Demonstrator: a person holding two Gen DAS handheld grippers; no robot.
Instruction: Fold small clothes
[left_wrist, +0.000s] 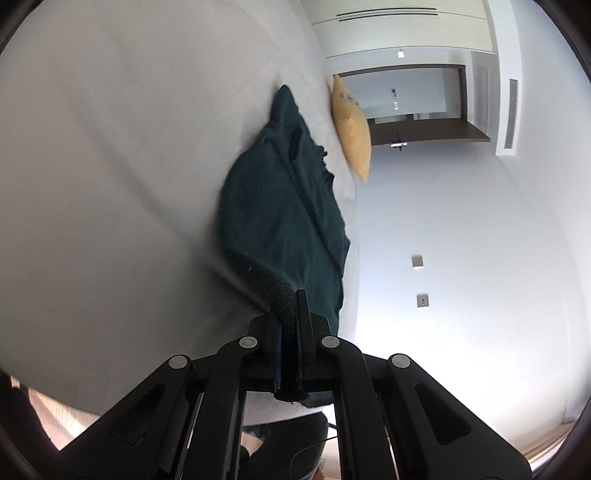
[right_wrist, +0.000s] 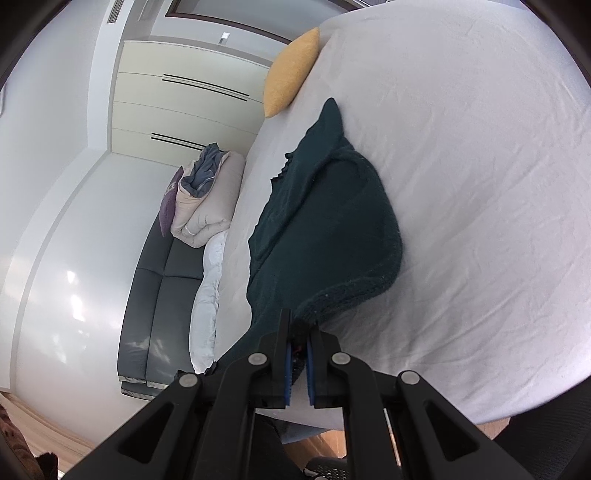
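Note:
A dark teal knit garment (left_wrist: 284, 206) lies on the white bed sheet (left_wrist: 110, 166), stretched away from me toward a pillow. My left gripper (left_wrist: 290, 306) is shut on its thick ribbed hem at the near edge. The same garment shows in the right wrist view (right_wrist: 325, 221), partly doubled over with a rolled hem. My right gripper (right_wrist: 300, 326) is shut on another part of that near hem, with cloth between the blue pads (right_wrist: 287, 373). Both views are tilted sideways.
A yellow pillow (left_wrist: 352, 125) (right_wrist: 291, 72) lies at the far side of the bed. A dark sofa (right_wrist: 159, 295) with a bundled duvet (right_wrist: 207, 199) stands beside the bed. White wardrobes (right_wrist: 177, 107) and a doorway (left_wrist: 410, 99) are beyond.

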